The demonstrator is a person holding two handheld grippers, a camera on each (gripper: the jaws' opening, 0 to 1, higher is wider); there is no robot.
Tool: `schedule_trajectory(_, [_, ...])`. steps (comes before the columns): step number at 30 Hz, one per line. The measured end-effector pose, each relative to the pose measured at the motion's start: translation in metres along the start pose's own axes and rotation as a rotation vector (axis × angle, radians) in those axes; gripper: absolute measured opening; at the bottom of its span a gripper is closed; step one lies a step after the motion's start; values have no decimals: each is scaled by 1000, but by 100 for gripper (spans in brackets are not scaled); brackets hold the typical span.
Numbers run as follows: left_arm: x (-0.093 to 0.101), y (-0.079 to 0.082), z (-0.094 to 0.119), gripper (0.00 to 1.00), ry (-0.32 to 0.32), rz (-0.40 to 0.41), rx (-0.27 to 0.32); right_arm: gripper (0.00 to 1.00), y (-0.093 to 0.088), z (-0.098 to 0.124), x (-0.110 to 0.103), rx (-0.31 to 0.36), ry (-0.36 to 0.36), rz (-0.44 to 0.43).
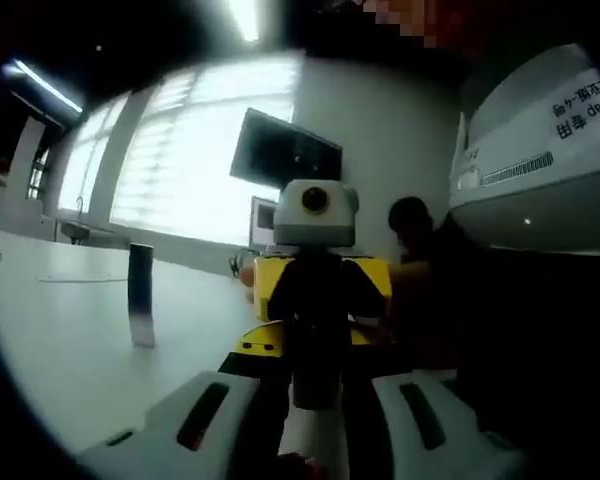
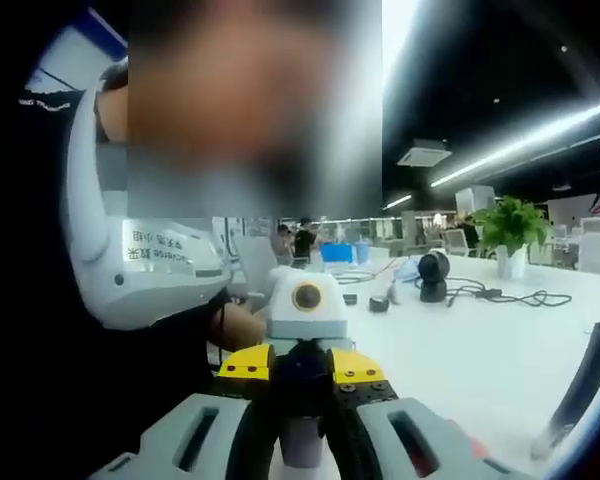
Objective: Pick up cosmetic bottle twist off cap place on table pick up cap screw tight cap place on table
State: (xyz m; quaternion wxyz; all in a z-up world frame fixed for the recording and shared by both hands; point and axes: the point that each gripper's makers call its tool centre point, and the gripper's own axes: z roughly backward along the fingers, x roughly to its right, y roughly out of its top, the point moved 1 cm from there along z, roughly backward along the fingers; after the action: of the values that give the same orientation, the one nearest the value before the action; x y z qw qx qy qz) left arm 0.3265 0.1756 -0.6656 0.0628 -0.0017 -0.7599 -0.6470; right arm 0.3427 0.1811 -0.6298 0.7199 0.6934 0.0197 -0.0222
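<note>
Both grippers meet head-on over the white table [image 1: 70,330] and share one cosmetic bottle. In the left gripper view its pale body [image 1: 316,440] sits between my left gripper's [image 1: 315,425] white jaws, shut on it. The dark cap [image 1: 316,375] points away into the yellow-and-black fingers [image 1: 272,290] of my right gripper. In the right gripper view the dark cap [image 2: 302,382] sits between the jaws of my right gripper [image 2: 302,430], shut on it. The left gripper's yellow fingertips [image 2: 246,362] are just behind the cap.
A dark tube [image 1: 140,295] stands upright on the table, seen also as a slanted dark tube [image 2: 582,385]. A black webcam [image 2: 433,272], cables [image 2: 500,295] and a plant [image 2: 510,228] lie farther off. A person's white labelled casing [image 2: 140,262] is close by.
</note>
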Motion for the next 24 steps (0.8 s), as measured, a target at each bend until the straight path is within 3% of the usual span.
schedule_trajectory(11, [0,-2,0,7,3,-30,-14,12,-3,1,-2,-28,-6,26])
schedule_trajectory(20, [-11,-1,2,6,66,-63,-40,11,-5,-6,7,-57,-104,24])
schedule_trajectory(24, [-16,-1,3,5,93,-85,-47,11,-9,-24,5,-65,-171,50])
